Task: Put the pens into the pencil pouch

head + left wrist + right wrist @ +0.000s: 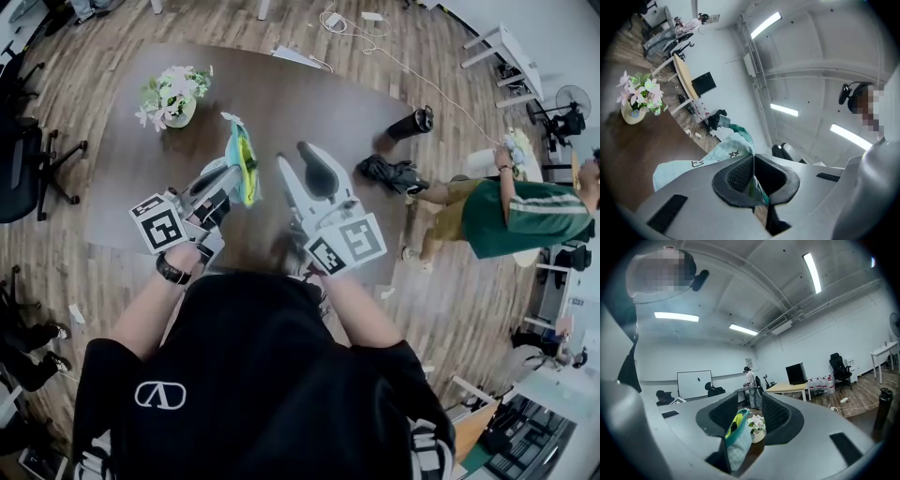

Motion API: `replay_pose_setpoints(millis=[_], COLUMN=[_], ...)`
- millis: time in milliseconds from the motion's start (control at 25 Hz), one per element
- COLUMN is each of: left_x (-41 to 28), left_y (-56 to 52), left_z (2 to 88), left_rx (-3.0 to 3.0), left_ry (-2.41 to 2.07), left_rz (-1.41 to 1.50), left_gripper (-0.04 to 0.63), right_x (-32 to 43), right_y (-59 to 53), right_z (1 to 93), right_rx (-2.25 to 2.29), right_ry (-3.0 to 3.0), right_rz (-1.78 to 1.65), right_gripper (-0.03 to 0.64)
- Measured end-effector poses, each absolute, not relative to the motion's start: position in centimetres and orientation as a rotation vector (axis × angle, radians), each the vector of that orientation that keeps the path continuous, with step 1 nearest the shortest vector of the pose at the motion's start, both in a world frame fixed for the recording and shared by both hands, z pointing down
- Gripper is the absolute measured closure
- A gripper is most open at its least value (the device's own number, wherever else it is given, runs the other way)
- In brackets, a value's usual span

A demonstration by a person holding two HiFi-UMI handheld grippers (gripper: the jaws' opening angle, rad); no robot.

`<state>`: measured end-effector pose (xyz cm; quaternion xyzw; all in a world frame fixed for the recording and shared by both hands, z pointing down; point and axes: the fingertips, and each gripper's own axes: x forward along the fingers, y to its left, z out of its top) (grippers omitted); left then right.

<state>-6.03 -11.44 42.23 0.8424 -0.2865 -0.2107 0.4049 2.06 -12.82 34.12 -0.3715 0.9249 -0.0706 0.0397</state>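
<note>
My left gripper (232, 176) is held out about level, fingers (736, 176) clamped tight on the edge of the light teal fabric pencil pouch (693, 163). My right gripper (305, 169) is just beside it, also level, fingers (776, 414) partly apart and pressing on nothing. Both bare forearms reach forward, with a black band (173, 270) on the left wrist.

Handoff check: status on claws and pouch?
Left claw shut on pencil pouch, zip open. Right claw open, empty. Flower vase well aside.
</note>
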Motion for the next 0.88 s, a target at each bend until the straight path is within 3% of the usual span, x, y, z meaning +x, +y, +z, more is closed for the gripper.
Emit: replay_pose_setpoints(millis=[520, 880], left_x=[-8.4, -3.2], left_y=[-13.5, -13.6], left_z=[62.2, 70.5], left_rx=[2.059, 2.017], left_ry=[-1.055, -0.978], left_rz=[-0.117, 0.013], left_gripper=[0.583, 0.583], right_x=[6.1, 8.0], right_y=[-10.4, -9.5], right_z=[39.5, 43.5], right_rx=[-1.289, -1.376], right_ry=[2.821, 2.820], right_rz=[-0.402, -0.544], right_gripper=[0.468, 0.468])
